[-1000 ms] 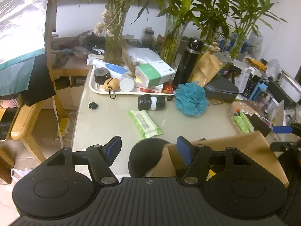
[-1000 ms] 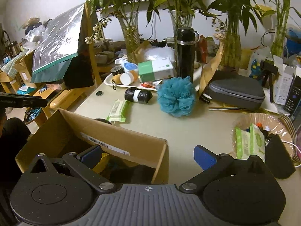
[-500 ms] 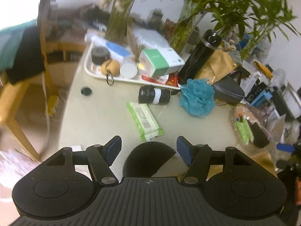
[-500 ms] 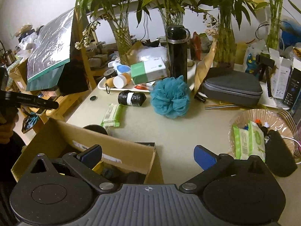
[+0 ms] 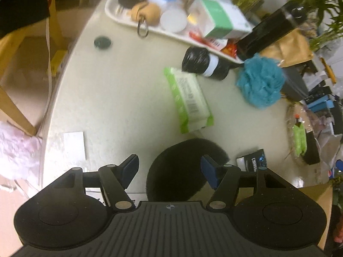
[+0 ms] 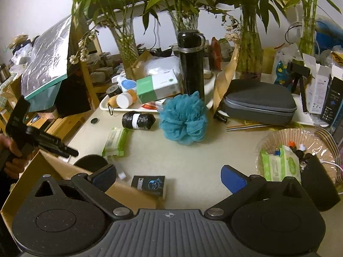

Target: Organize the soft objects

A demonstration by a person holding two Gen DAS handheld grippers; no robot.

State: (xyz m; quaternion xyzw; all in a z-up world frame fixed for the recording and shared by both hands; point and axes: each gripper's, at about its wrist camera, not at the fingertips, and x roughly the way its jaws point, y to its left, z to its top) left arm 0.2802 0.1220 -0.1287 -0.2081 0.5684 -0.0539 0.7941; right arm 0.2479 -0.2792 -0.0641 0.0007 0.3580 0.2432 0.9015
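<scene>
- The table [image 5: 111, 98] is crowded along its far side; the soft things lie on its open middle.
- The cardboard box [image 6: 64, 169] stands at the near left corner, likely the place for them.
- The blue bath sponge [image 6: 184, 118] sits mid-table, near the black flask [image 6: 191, 62].
- The green wipes pack [image 5: 188, 100] lies flat, left of the sponge.
- The black round pad [image 5: 182, 171] lies nearest, between the left gripper's [image 5: 169, 168] spread fingers; nothing is grasped.
- The right gripper [image 6: 169, 175] hangs released over the box edge, empty.
- Step in hand, I judge: picking the pad. Next: lower, close gently, then carry it to the box.
</scene>
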